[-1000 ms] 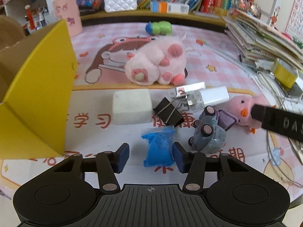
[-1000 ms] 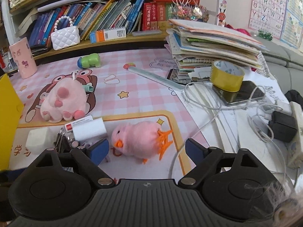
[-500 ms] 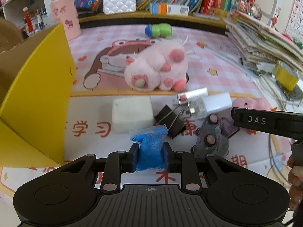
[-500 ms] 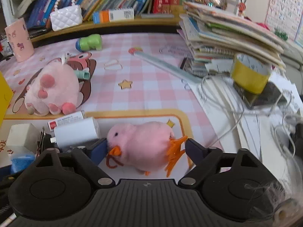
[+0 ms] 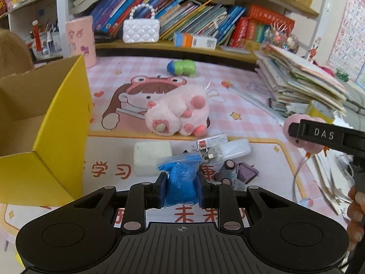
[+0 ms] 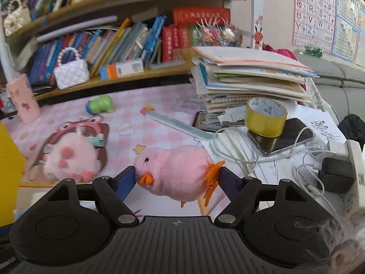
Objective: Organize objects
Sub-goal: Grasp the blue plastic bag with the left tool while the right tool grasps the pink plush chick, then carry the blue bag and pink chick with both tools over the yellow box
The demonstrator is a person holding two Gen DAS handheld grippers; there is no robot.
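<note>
One right tool arm reads "DAS", gripping pink chick.

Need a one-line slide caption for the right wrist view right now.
Right gripper, jaws just closing, clamps a pink plush chick lifted off the pink checked mat beside a yellow tape roll.

Yellow box walls off left; book stack blocks right; centre mat open.
</note>
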